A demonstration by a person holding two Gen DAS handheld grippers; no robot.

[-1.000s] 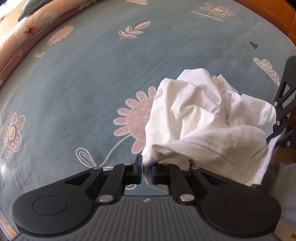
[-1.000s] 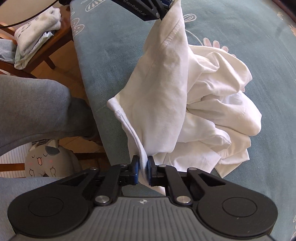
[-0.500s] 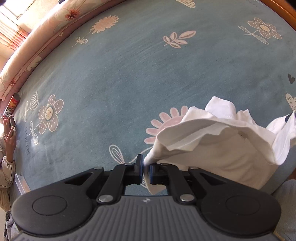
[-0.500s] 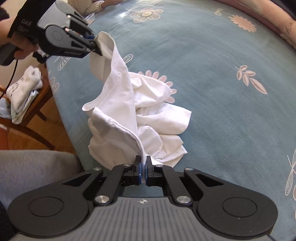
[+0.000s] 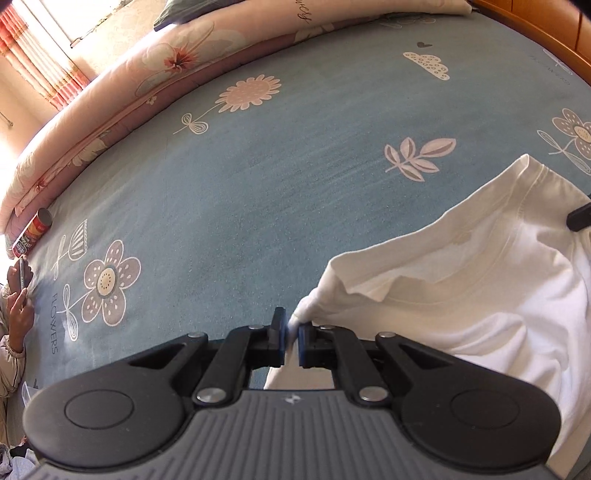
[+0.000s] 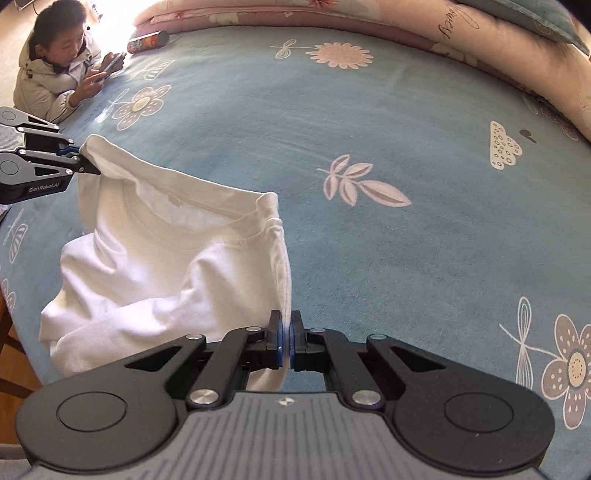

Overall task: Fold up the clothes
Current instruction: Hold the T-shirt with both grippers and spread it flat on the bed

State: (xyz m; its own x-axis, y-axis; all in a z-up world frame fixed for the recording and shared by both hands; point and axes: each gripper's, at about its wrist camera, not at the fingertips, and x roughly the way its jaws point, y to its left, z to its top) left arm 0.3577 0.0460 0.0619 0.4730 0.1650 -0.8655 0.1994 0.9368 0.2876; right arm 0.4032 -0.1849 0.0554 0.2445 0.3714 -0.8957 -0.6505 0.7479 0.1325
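A white T-shirt hangs stretched between both grippers above the blue flowered bed cover, neck opening facing up. My right gripper is shut on one shoulder edge of the shirt. At the left edge of the right wrist view my left gripper pinches the other shoulder. In the left wrist view the left gripper is shut on a corner of the T-shirt, whose body drapes down to the right. A black tip of the right gripper shows at the right border.
A person leans on the bed's far left edge looking at a phone. A red can lies on the bed cover near a rolled pink quilt. A wooden bed frame runs along the far side.
Both grippers drew apart and rose a little, pulling the crumpled shirt out into a spread shape held by its shoulders. Both views swung across the bed.
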